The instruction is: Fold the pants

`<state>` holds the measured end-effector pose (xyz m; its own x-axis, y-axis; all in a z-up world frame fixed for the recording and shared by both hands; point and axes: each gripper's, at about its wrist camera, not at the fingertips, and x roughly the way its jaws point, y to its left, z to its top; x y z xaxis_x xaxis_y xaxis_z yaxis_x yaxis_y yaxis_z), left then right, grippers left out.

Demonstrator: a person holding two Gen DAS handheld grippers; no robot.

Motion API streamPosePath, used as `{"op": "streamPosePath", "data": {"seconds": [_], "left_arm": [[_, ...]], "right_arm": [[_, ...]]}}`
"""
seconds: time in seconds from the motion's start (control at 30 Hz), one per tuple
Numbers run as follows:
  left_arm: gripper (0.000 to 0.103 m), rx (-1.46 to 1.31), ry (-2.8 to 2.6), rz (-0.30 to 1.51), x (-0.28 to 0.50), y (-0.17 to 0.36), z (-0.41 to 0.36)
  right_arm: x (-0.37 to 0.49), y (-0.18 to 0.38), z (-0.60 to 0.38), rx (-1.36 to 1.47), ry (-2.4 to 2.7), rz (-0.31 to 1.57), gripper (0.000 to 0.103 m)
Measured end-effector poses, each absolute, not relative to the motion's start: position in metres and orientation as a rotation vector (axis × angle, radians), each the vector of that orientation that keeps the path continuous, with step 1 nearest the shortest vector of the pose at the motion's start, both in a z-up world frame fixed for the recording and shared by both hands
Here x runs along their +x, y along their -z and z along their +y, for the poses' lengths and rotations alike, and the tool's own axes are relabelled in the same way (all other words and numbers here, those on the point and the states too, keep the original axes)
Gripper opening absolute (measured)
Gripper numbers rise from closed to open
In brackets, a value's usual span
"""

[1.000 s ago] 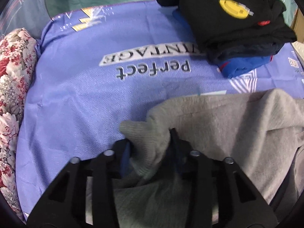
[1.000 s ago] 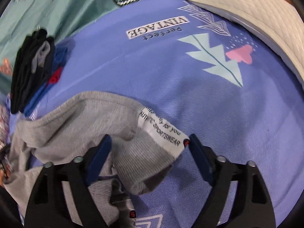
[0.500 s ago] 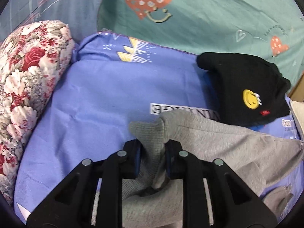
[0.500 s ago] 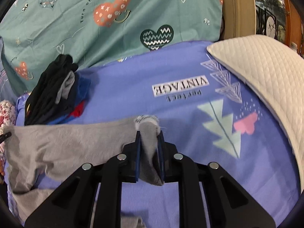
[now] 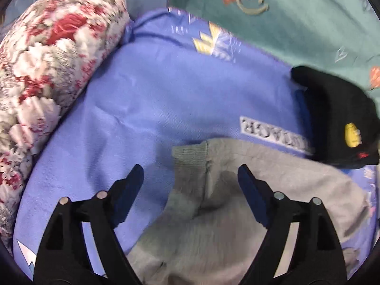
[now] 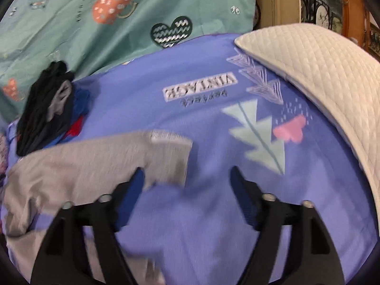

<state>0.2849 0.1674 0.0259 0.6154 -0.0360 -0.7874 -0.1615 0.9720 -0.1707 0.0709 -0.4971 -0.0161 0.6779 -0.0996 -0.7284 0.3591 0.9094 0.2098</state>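
Both hand-held grippers, left (image 5: 190, 180) and right (image 6: 186, 180), have apparently released the pants (image 5: 237, 190)

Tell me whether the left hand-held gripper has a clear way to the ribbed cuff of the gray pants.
Probably yes. The left hand-held gripper is open, and the ribbed cuff of the gray pants lies flat just ahead between its fingers, uncovered; the black clothes pile sits off to the side.

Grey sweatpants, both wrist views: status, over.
Left hand-held gripper open, right hand-held gripper open. Grey knit sweatpants lying loose on the blue printed bedsheet. Stack of dark folded clothes beside them.
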Motion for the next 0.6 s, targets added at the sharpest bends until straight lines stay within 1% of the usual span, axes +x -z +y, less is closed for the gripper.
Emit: {"op": "streamPosePath", "data": {"seconds": [0.1,0.17,0.3,0.4,0.43,0.5,0.6], "left_arm": [[0.088,-0.233,-0.062,0.888,0.248,-0.048,0.177],[0.088,-0.24,-0.065,0.903,0.221,-0.052,0.185],[0.088,-0.275,-0.101,0.949,0.166,-0.042,0.206],[0.088,-0.293,-0.12,0.993,0.132,-0.022,0.219],[0.088,-0.297,-0.125,1.008,0.125,-0.014,0.221],[0.087,-0.325,-0.111,1.033,0.119,0.0,0.223],[0.086,-0.375,-0.057,1.044,0.119,0.014,0.217]], "right_arm": [[0.028,0.03,-0.48,0.421,0.138,0.838,0.086],[0.008,0.039,-0.461,0.433,0.075,0.87,0.086],[-0.002,0.057,-0.432,0.447,0.034,0.938,0.086],[0.002,0.07,-0.416,0.438,0.039,0.984,0.086],[0.003,0.073,-0.413,0.451,0.031,0.987,0.085],[0.004,0.079,-0.407,0.463,0.006,0.992,0.076],[0.009,0.086,-0.4,0.468,-0.003,1.003,0.071]]}}
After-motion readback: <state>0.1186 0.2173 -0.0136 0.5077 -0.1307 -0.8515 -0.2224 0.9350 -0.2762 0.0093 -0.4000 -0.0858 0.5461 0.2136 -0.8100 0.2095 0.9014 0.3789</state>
